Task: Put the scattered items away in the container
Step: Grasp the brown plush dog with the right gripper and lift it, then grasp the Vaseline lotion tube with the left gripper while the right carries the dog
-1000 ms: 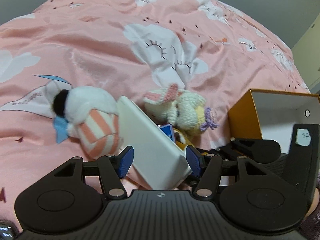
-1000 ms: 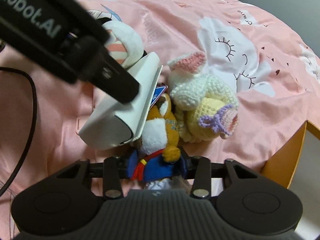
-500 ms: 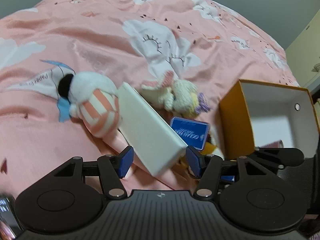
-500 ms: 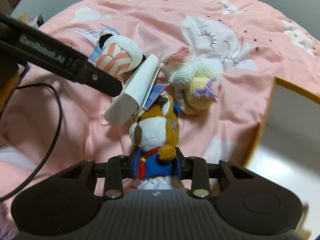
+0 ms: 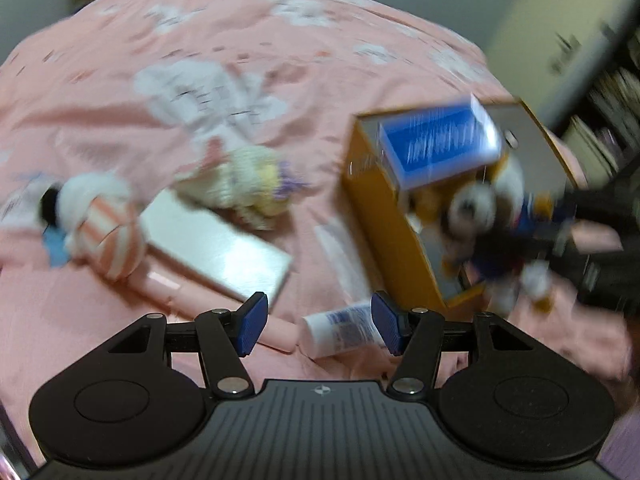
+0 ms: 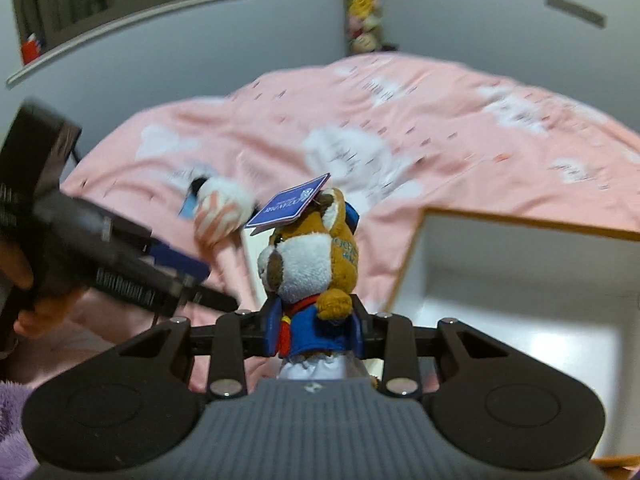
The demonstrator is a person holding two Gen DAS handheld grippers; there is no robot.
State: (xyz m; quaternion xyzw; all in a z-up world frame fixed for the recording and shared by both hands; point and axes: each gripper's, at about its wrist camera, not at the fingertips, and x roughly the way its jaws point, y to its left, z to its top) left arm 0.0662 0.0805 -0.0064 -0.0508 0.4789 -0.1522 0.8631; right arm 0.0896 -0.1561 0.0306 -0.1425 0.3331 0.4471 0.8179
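My right gripper (image 6: 316,332) is shut on a brown plush in a blue outfit (image 6: 312,264), with a blue tag (image 6: 292,204) on its head. It holds the plush in the air beside the orange box (image 6: 520,222). In the left wrist view the plush (image 5: 480,208) hangs over the box (image 5: 384,216). My left gripper (image 5: 318,328) is open low over the bed. A white tube with blue print (image 5: 344,330) lies between its fingertips, untouched. A striped plush (image 5: 100,224), a crochet bunny (image 5: 248,192) and a flat white box (image 5: 216,248) lie on the pink cover.
A pink tube (image 5: 276,330) lies under the left fingertip, by the white box. The pink bed cover (image 5: 120,100) spreads far behind. A grey wall and a window ledge (image 6: 160,12) stand beyond the bed. A hand holds the left gripper (image 6: 120,268).
The right gripper rose with the brown plush and carried it from the bed to the orange box. The left gripper swung right, off the white box, which now lies flat.
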